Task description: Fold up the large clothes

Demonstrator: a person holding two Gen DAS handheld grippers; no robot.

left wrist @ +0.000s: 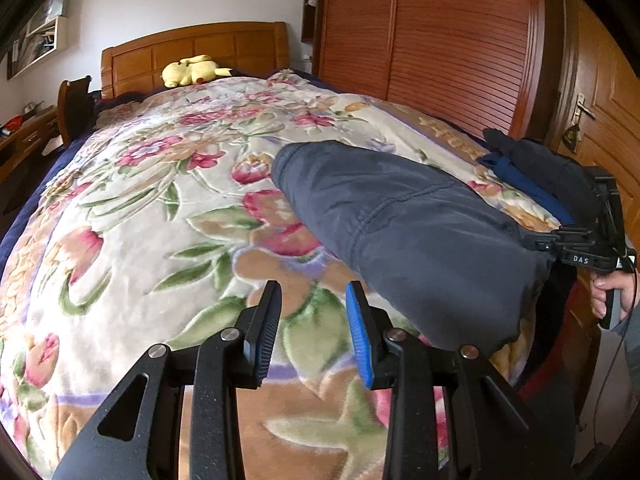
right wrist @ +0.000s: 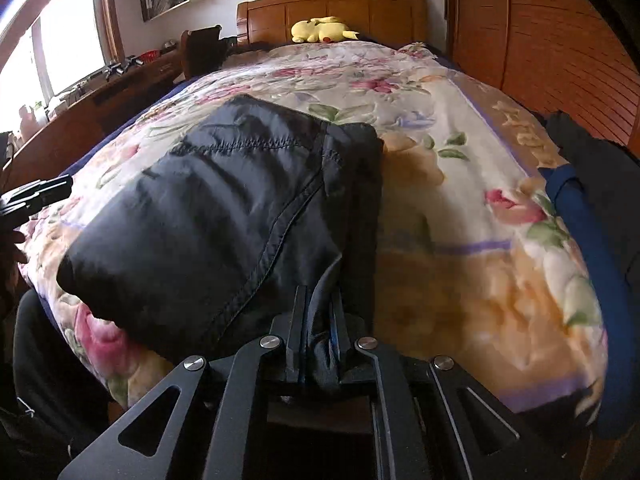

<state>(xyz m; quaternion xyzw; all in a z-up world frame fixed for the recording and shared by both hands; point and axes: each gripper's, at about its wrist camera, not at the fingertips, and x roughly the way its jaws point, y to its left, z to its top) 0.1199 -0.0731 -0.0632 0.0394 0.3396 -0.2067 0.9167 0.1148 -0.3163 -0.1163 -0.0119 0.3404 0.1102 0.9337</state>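
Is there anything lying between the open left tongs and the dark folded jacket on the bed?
Nothing visible. Only bare floral blanket lies between the left tongs and the dark jacket to their right. The right tongs already grip its edge.

Your folded jacket (right wrist: 224, 216) sits on the blanket (right wrist: 460, 240) near the foot of the bed, with your right tongs (right wrist: 320, 320) pinched on its near edge and your left tongs (left wrist: 314, 320) over bare blanket just left of it. A pile of clothes (right wrist: 592, 184) lies at the bed's right edge by the wardrobe (left wrist: 440, 40). The plush toy (right wrist: 322, 30) is way back against the headboard (right wrist: 332, 10).
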